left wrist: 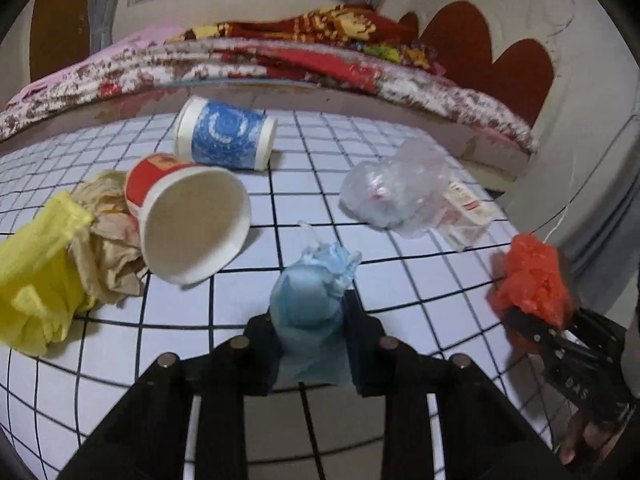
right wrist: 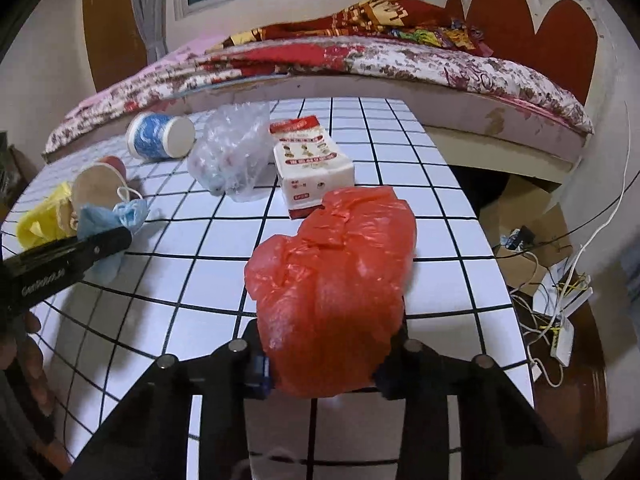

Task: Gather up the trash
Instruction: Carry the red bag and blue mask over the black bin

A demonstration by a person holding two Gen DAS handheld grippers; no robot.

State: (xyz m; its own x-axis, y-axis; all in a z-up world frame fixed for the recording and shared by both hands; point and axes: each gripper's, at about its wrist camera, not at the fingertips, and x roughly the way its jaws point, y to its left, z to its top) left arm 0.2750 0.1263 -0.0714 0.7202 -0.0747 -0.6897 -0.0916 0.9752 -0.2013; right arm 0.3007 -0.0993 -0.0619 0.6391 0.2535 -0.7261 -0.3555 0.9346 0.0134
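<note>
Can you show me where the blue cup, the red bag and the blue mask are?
blue cup (left wrist: 226,136), left wrist view, on its patterned side.
red bag (right wrist: 332,280), right wrist view, middle of the crumpled plastic.
blue mask (left wrist: 310,296), left wrist view, on the bunched part between the fingers.

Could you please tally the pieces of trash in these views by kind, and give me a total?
Paper cups: 2 (blue cup, red cup)
Plastic bags: 3 (red, clear, yellow)
Face mask: 1
Crumpled brown paper: 1
Tissue pack: 1
Total: 8

Glossy crinkled plastic red bag (right wrist: 332,280); thin matt blue mask (left wrist: 310,300); smooth paper cups (left wrist: 192,216); crumpled brown paper (left wrist: 108,248).
</note>
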